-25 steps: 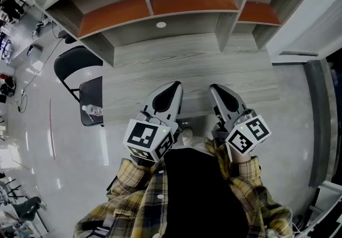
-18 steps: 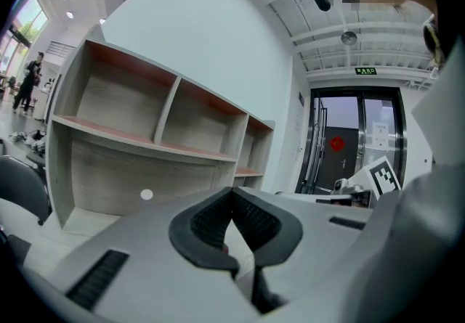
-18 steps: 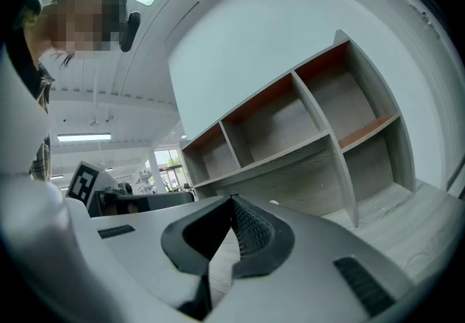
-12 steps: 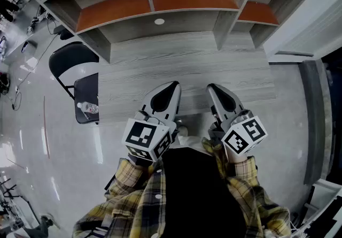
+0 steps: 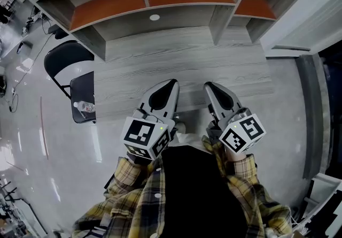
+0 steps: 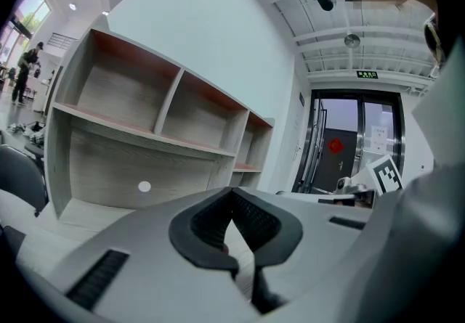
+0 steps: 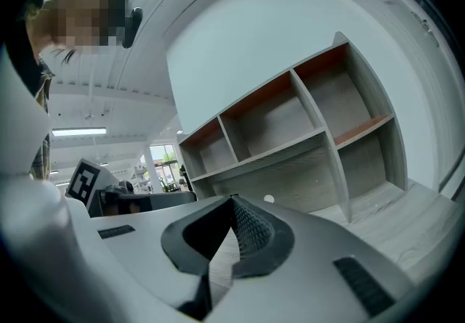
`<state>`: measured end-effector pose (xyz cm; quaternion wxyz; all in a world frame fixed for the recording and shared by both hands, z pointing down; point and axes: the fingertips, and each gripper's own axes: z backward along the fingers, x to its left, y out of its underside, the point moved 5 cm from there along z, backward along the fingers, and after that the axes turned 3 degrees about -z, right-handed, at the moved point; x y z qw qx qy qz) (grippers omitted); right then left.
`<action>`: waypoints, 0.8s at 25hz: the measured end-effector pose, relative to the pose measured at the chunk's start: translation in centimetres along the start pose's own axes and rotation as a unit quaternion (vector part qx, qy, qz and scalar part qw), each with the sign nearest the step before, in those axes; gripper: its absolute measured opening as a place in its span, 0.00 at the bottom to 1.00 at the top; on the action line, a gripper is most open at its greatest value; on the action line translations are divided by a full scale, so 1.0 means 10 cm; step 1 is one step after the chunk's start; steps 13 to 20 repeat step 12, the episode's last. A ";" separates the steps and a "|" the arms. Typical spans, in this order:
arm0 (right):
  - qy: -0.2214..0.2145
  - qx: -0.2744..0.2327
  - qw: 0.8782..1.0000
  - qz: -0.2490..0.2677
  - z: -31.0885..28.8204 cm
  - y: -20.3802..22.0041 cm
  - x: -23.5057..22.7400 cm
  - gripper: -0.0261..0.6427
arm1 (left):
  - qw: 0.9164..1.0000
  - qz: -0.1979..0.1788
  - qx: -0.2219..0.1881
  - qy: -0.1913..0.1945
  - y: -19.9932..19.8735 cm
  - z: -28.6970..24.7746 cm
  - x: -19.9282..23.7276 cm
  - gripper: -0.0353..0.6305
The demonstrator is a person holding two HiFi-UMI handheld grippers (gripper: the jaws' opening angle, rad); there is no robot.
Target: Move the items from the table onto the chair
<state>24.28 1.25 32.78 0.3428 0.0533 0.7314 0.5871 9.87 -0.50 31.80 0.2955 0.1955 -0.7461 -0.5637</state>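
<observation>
The bottle (image 5: 84,107) lies on the left chair (image 5: 82,88); your left claw (image 5: 172,83) and right claw (image 5: 208,86), shut and empty, could knock it off.

The person holds both claws side by side, close in front of the chest and pointing forward. The left claw (image 5: 172,83) has its jaws pressed together, the tips meeting with nothing between the pads. The right claw (image 5: 207,86) is closed and empty in the same way. The two angle toward each other at the tips but do not touch. Each carries a marker cube at its rear, the left cube (image 5: 145,136) and the right cube (image 5: 241,133), just ahead of the wrists. Both forearms, in yellow plaid sleeves (image 5: 132,173), are bent in tight beside the dark-clad torso (image 5: 197,189).
</observation>
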 end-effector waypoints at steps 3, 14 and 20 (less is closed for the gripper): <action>0.000 0.002 1.000 0.000 -0.01 0.00 -0.01 0.06 | 1.000 0.000 0.000 0.000 -0.01 -0.01 0.02 0.06; 0.003 0.003 1.000 -0.009 -0.01 0.01 -0.04 0.06 | 1.000 0.001 0.003 -0.007 0.00 -0.02 0.07 0.06; 0.003 0.003 1.000 -0.009 -0.01 0.01 -0.04 0.06 | 1.000 0.001 0.003 -0.007 0.00 -0.02 0.07 0.06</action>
